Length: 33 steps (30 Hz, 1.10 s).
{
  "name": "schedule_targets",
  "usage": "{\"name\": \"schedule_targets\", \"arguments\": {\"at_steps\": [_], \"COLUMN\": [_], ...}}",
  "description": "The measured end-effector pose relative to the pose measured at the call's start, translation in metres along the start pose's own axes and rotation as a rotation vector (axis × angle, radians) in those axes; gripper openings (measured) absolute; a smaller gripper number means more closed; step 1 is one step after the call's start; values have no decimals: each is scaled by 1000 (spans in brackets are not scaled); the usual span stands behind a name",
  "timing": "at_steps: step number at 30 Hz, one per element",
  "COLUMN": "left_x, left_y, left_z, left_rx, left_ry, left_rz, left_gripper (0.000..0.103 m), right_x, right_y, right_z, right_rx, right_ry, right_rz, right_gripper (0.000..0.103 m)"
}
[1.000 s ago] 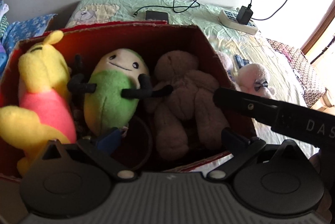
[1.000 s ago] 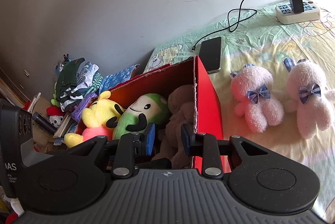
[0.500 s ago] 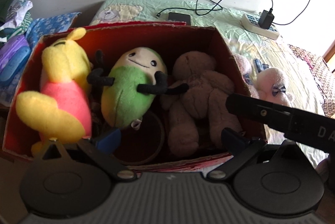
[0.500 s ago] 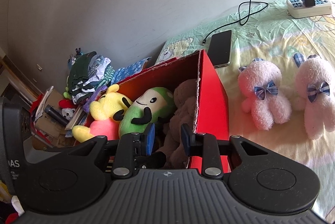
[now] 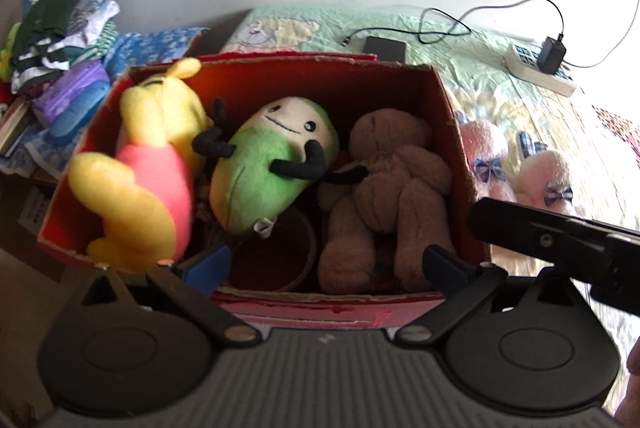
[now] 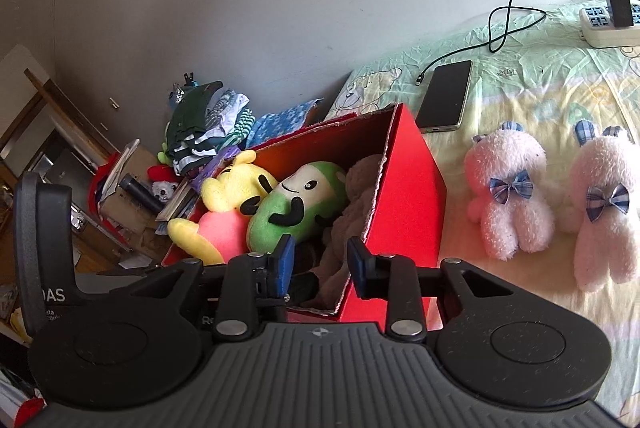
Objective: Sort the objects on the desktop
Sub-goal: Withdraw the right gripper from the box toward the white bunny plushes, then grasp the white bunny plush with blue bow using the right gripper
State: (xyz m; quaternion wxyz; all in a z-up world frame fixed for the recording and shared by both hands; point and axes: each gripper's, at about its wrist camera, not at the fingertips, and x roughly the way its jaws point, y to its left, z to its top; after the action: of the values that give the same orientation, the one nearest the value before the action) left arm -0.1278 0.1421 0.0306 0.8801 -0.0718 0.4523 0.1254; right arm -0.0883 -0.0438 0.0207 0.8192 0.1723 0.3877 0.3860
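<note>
The left gripper has pulled back from the red box, fingers wide apart. The right gripper, half-open and empty, could snag the box wall at 12 o'clock

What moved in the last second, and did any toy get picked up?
Both grippers backed away from the red cardboard box, so more of it and the clutter on its far side shows. The left gripper stayed wide open and the right gripper stayed open, holding nothing. The yellow plush bear, green bean plush, brown teddy and two pink bunnies did not move.
</note>
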Motion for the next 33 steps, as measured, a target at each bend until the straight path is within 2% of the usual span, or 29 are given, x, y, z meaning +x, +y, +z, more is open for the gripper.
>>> {"name": "schedule_targets", "arguments": {"at_steps": [9,18,25,33], "left_x": [-22,-48,-53,-28], "left_y": [-17,-49,-95,-155], "left_z": [-2,4,10,-11], "left_rx": [-53,-16,78,219], "left_ry": [-39,-126,-148,-87], "left_rz": [90,133,14,-130], "left_gripper": [102,102,102,102], "right_x": [-18,-43,-57,-79], "right_y": [-27,-63,-99,-146], "right_z": [4,4,-3,-16], "right_rx": [1,32,108,203], "right_ry": [13,4,1,-5], "right_rz": [49,29,-18,-106], "right_gripper": [35,35,35,35]}}
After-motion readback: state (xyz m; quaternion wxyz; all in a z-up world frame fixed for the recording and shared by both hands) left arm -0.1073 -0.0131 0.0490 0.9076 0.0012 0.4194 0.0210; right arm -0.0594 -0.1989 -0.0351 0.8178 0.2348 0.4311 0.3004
